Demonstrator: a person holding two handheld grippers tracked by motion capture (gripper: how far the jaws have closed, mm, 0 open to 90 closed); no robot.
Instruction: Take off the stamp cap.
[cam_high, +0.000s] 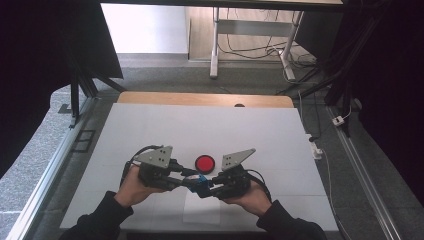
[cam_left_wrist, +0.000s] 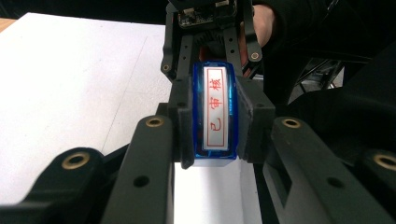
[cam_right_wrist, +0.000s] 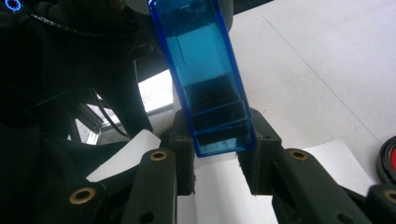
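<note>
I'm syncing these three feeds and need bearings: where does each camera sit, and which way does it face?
High view: above the person's side, looking forward and down on the table; forearms, hands, left gripper, right gripper.
Left gripper view: rides the left gripper, facing the right gripper and hand; own jaws clamp the blue stamp.
Right gripper view: rides the right gripper, jaws on the stamp's other end.
Shared: blue stamp, white paper.

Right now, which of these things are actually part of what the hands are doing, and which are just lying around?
In use: blue stamp, clamped by the left gripper and right gripper; white paper sheet beneath; red ink pad close by.

Lying about: cables and desk legs beyond the table.
</note>
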